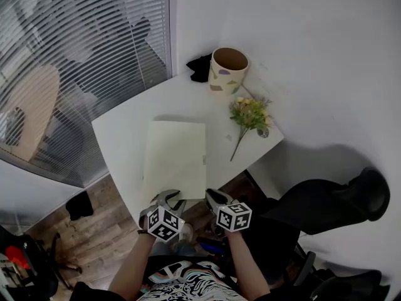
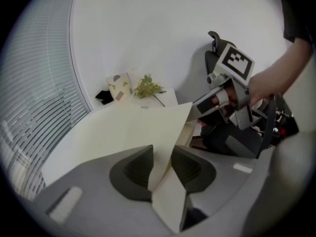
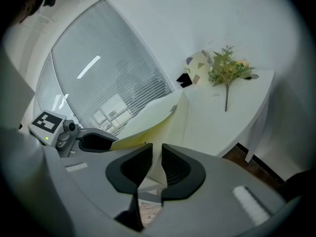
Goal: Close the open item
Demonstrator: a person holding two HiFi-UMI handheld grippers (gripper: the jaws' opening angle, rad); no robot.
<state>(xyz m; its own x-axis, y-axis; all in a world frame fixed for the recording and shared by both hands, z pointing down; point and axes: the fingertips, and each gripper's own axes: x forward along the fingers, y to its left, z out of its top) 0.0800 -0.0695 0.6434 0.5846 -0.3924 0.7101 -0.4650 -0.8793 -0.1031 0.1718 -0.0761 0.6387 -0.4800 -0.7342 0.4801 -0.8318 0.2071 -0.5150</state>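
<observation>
So here's where I'm at with the folder [image 1: 175, 158]. It's a pale cream one lying on the white table [image 1: 119, 137], with its near end hanging just over the table edge closest to me. Both grippers are at that near end.

The left gripper [image 1: 169, 198] has its jaws standing wide. In the left gripper view [image 2: 162, 154] the cover [image 2: 133, 132] runs right between the pads, but they aren't pinching it.

The right gripper [image 1: 214, 198] is the opposite. In its own view [image 3: 157, 154] the jaws are nearly together, clamped on the edge of the cover. From there the cover [image 3: 153, 115] sits lifted a bit off the leaf under it (you can see a yellow strip inside the gap), so the folder's only slightly open.

At the far end of the table there's a patterned cup [image 1: 229, 68] against the wall, with a black object [image 1: 200, 68] just beside it (can't tell what it is). A sprig of artificial flowers [image 1: 249, 115] lies well apart from the folder, to its right. Window blinds [image 1: 81, 55] run along the left side.
</observation>
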